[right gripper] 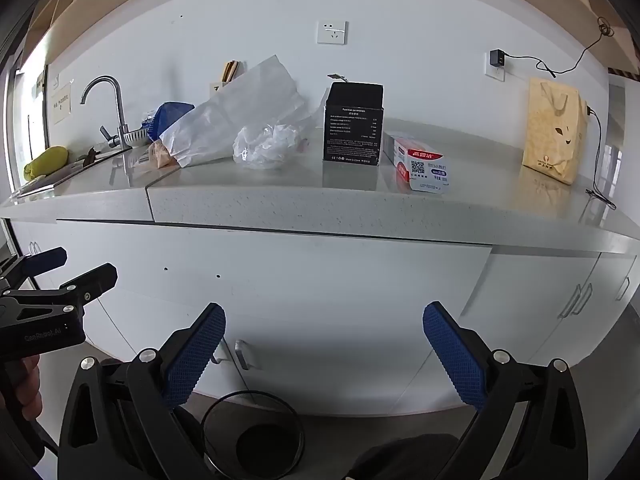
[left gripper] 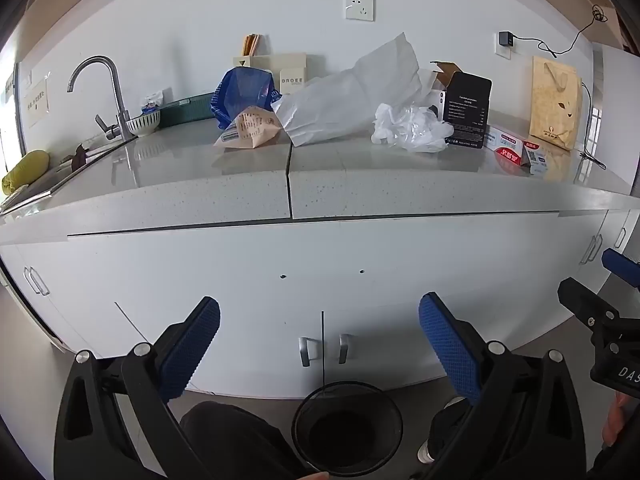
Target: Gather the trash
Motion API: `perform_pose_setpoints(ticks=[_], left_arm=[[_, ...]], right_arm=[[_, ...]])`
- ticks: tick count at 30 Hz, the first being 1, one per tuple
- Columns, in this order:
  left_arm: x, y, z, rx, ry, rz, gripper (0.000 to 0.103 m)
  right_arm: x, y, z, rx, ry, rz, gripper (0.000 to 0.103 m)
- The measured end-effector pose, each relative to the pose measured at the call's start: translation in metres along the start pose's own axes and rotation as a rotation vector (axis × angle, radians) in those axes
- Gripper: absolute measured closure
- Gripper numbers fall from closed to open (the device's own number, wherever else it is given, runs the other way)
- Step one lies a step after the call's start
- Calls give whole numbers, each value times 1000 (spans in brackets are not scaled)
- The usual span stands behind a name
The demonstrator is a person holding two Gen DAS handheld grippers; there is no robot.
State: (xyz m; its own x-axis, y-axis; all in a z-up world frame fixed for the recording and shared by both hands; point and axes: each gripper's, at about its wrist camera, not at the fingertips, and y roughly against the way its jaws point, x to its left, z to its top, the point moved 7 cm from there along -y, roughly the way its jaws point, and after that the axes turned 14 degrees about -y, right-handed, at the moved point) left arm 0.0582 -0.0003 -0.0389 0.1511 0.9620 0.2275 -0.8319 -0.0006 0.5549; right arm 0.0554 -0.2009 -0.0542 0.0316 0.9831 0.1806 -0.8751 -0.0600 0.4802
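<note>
Trash lies on the grey counter (left gripper: 360, 184): a white paper bag (left gripper: 344, 96) (right gripper: 236, 116), crumpled clear plastic (left gripper: 412, 128) (right gripper: 268, 146), a tan paper packet (left gripper: 248, 128), a blue bag (left gripper: 240, 94), a black box (left gripper: 468, 110) (right gripper: 354, 124) and a red-and-white carton (left gripper: 516, 150) (right gripper: 420, 166). A black mesh bin (left gripper: 346, 428) (right gripper: 252, 436) stands on the floor below. My left gripper (left gripper: 320, 312) and right gripper (right gripper: 324, 316) hover open and empty in front of the cabinet doors, well short of the counter.
A sink with a steel tap (left gripper: 108, 92) and a bowl (left gripper: 144, 122) is at the left. A tan gift bag (right gripper: 556, 132) stands at the right, with a charger cable (right gripper: 560, 64) on the wall. White cabinet doors (right gripper: 320, 292) face me. A person's legs show beside the bin.
</note>
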Motion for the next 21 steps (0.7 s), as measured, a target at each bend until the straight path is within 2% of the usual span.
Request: perform_pose_setpoints(ticks=[21], left_arm=[[0, -1, -3, 11, -2, -6, 4]], right_arm=[[-2, 0, -2, 1, 0, 1, 3]])
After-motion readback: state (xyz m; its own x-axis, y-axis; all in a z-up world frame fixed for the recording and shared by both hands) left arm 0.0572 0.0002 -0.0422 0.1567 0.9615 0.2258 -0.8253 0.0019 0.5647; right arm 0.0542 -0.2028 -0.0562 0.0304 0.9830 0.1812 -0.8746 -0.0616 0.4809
